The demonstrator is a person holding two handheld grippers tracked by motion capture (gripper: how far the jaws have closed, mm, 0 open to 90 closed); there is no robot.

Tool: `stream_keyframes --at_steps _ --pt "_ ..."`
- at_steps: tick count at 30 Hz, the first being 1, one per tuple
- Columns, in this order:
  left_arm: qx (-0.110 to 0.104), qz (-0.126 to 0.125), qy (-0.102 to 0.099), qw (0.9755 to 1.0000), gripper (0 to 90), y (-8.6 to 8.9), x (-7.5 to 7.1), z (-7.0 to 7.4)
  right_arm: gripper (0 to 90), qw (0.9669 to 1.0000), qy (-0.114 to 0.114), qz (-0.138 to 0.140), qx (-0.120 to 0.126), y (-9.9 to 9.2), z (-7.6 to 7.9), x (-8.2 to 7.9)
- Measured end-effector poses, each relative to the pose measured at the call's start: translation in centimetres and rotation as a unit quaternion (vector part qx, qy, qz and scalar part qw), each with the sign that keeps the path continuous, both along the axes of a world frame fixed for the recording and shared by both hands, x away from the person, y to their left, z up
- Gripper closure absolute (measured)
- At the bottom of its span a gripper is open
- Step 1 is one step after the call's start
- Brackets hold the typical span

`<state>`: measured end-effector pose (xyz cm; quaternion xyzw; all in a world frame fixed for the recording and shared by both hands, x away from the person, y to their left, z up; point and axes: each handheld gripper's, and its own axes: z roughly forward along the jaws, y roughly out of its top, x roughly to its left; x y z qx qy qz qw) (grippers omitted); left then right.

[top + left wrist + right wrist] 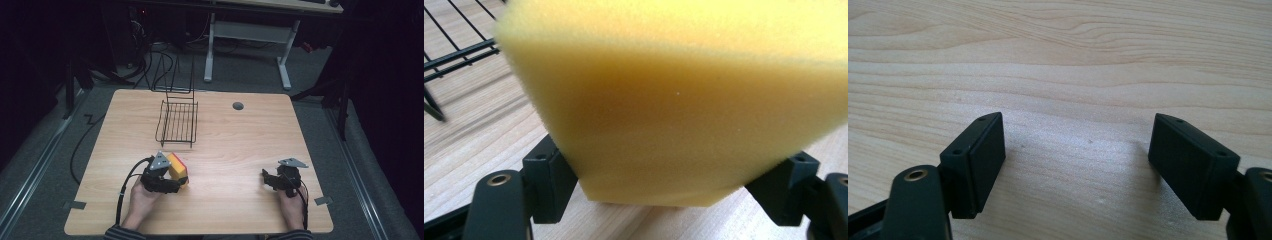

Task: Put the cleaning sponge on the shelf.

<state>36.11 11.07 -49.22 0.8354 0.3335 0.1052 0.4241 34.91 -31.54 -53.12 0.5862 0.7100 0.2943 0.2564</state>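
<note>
This looks like a lab or recording room rather than a home. A plain wooden table point(240, 140) stands alone on grey carpet point(310, 85), lit from above while the room around it lies dark. Beyond the table's far edge stands a second desk on a white metal frame point(250, 35), and black cables point(150, 60) trail over the floor to the left of that frame — a loose tangle. Metal rails point(30, 170) run along the floor on both sides of the table, and strips of grey tape point(74, 204) mark its near corners.
</note>
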Motion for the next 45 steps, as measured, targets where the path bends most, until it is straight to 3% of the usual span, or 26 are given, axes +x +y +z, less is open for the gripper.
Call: stream_keyframes --at_steps 10,25,45 --pt "-0.012 -0.006 -0.004 0.9999 24.4 0.9 -0.2 1.8 22.9 1.0 0.0 0.0 0.0 0.0 0.0 0.0" --pt "-0.012 -0.004 -0.018 0.9998 24.4 2.2 0.1 4.5 22.9 1.0 0.0 0.0 0.0 0.0 0.0 0.0" --pt "-0.014 -0.003 -0.03 0.9994 24.4 2.4 1.3 7.0 22.7 1.0 0.002 0.0 0.0 0.0 0.0 0.0"
